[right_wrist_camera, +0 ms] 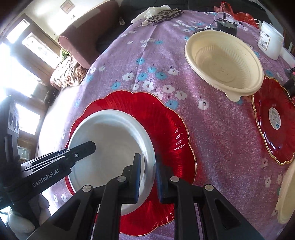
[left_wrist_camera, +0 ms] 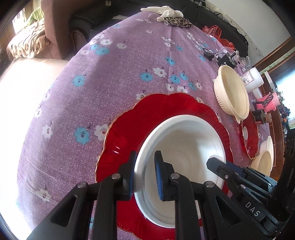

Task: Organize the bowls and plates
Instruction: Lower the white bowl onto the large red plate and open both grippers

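A white bowl (left_wrist_camera: pixel 184 147) (right_wrist_camera: pixel 110 144) is over a scalloped red plate (left_wrist_camera: pixel 147 114) (right_wrist_camera: pixel 166 125) on the purple flowered tablecloth; whether it touches the plate I cannot tell. My left gripper (left_wrist_camera: pixel 144 175) is shut on the bowl's left rim, one blue pad inside and one outside. My right gripper (right_wrist_camera: pixel 148 177) is shut on the opposite rim in the same way. Each gripper also shows in the other's view, at the bowl's far edge. A cream ribbed bowl (left_wrist_camera: pixel 234 90) (right_wrist_camera: pixel 225 61) stands further right, beside a second red plate (left_wrist_camera: pixel 248 136) (right_wrist_camera: pixel 276 120).
More cream bowls (left_wrist_camera: pixel 265 160) (right_wrist_camera: pixel 287 199) sit at the right edge. A white jar (left_wrist_camera: pixel 254 79) (right_wrist_camera: pixel 271 40), a black device with wires (left_wrist_camera: pixel 225 59) (right_wrist_camera: pixel 225 25) and a leopard-print cloth (left_wrist_camera: pixel 177 21) (right_wrist_camera: pixel 164 15) lie at the far side. An armchair (left_wrist_camera: pixel 55 27) (right_wrist_camera: pixel 83 42) stands beyond the table.
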Action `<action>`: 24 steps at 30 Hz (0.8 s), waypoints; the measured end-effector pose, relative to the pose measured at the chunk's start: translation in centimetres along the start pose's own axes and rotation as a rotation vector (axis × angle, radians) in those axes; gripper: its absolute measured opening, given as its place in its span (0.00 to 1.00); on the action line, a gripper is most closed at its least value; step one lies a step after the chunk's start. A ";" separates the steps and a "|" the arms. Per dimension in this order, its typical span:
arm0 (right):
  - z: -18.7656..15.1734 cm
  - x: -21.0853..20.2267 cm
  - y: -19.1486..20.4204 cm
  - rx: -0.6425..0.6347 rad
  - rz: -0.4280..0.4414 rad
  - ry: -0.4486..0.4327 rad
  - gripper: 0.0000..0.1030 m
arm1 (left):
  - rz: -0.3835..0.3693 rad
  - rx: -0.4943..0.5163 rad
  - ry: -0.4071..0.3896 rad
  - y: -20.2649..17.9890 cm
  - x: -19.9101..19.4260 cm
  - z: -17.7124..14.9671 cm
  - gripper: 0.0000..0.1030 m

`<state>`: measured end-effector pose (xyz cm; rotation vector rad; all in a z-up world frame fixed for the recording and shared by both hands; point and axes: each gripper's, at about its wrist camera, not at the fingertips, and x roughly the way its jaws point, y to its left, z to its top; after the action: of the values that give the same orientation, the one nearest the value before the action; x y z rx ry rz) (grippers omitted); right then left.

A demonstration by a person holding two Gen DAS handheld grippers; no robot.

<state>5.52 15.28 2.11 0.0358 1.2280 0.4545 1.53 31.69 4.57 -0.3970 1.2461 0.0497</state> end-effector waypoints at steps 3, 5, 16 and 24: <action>-0.1 0.2 0.2 -0.007 -0.001 0.001 0.16 | -0.001 0.010 -0.005 -0.4 0.2 0.2 0.29; -0.2 0.2 0.4 -0.017 0.000 0.001 0.16 | -0.001 0.014 -0.012 -0.6 0.2 0.2 0.36; -0.4 -0.3 1.5 -0.066 -0.014 -0.030 0.17 | 0.088 0.074 -0.105 -1.9 -2.1 -0.1 0.59; -0.9 -2.5 1.1 -0.059 -0.017 -0.080 0.18 | 0.224 0.138 -0.220 -3.2 -5.3 -0.6 0.59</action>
<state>3.68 15.17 4.28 -0.0065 1.1353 0.4701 0.09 29.46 10.17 -0.1268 1.0648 0.1932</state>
